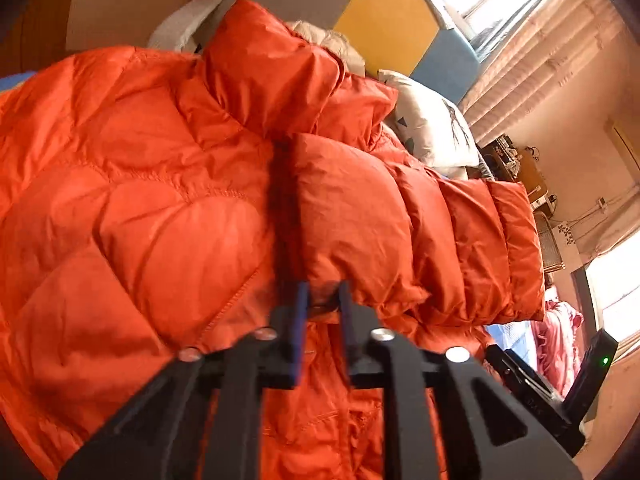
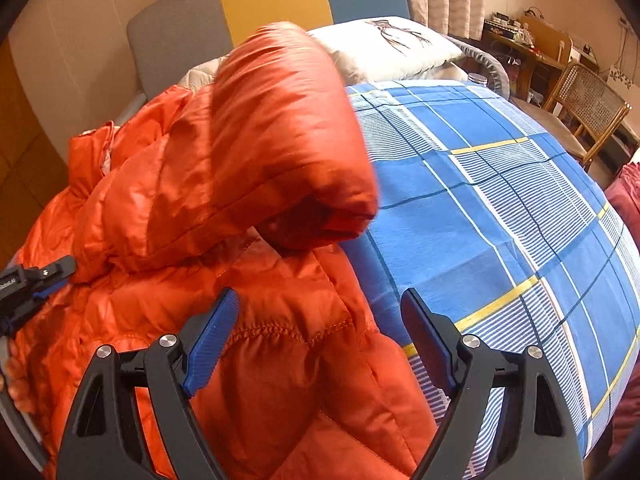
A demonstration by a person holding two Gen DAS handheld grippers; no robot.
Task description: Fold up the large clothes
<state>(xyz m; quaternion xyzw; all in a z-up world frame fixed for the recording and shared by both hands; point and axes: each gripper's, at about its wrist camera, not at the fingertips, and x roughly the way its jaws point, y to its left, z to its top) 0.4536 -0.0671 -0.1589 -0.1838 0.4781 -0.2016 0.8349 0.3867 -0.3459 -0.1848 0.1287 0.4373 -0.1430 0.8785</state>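
Left gripper (image 1: pixel 323 298), lower centre of the left wrist view: the two black fingers with blue pads stand almost together, pinched on a thin fold at the lower edge of the sleeve of the orange quilted down jacket (image 1: pixel 160 200). The pinched cloth itself is in shadow between the pads and hard to make out. The sleeve runs from the fingers toward the right of the frame as a row of puffed sections; the jacket body fills the left half and its lower part is cut off by the frame edge. This view is slightly blurred.

Right gripper (image 2: pixel 320 328), lower centre of the right wrist view: the jaws stand wide apart and hold nothing. The jacket's stitched edge lies below and between the fingers; whether the pads touch the cloth cannot be told. The left finger hangs over orange fabric, the right finger over the blue checked bedsheet with white and yellow lines (image 2: pixel 500 208).

Above the right gripper, a rolled sleeve end rises at centre frame, blurred, its cuff opening dark. At the left edge of this view part of the other gripper shows against the jacket, mostly cut off.

The jacket lies on the left part of the bed. Beyond it sit a white printed pillow (image 2: pixel 392 46) and a grey, yellow and blue panelled headboard (image 2: pixel 276 0), upper centre. A woven cane chair (image 2: pixel 588 108) stands upper right.
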